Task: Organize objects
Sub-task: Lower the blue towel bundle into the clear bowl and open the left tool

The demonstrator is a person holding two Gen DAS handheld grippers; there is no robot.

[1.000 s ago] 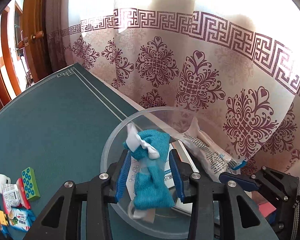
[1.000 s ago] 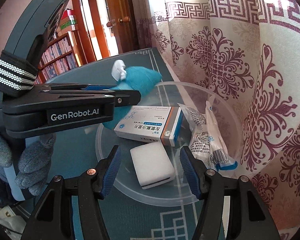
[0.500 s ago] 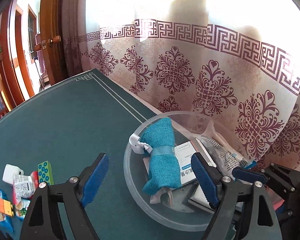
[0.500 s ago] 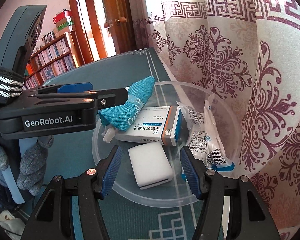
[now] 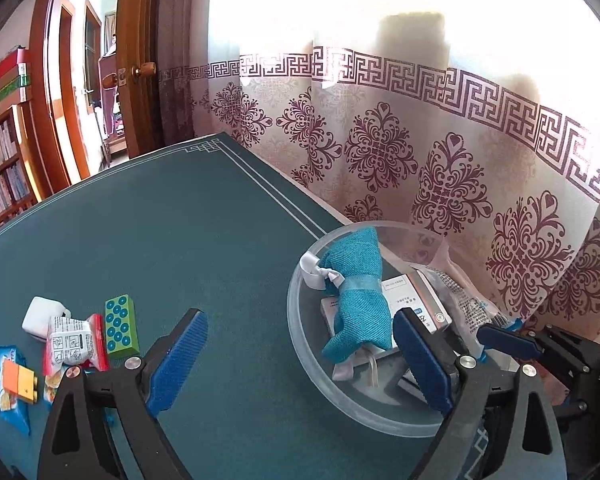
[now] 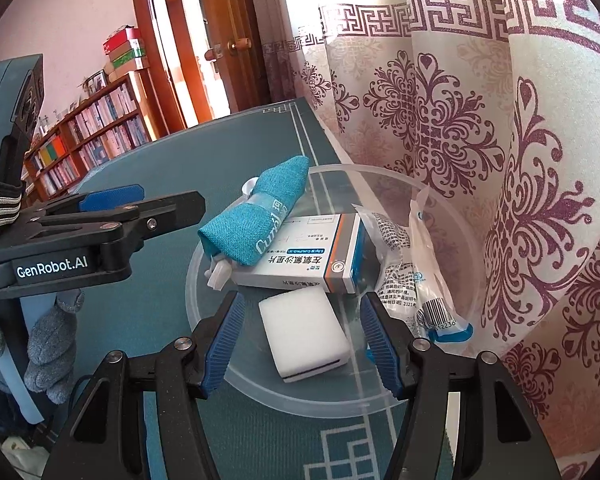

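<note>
A clear plastic bowl sits on the green table by the curtain. In it lie a rolled teal cloth, a medicine box, a white block and clear packets. My left gripper is open and empty, drawn back to the bowl's left rim; it also shows in the right wrist view. My right gripper is open and empty, its fingers either side of the white block.
Loose items lie on the table at the left: a green studded block, a red and white snack packet, a white object, an orange piece. The curtain hangs along the table's far edge.
My left gripper opened and let the teal cloth go into the bowl, then drew back and to the left. My right gripper stayed put.
</note>
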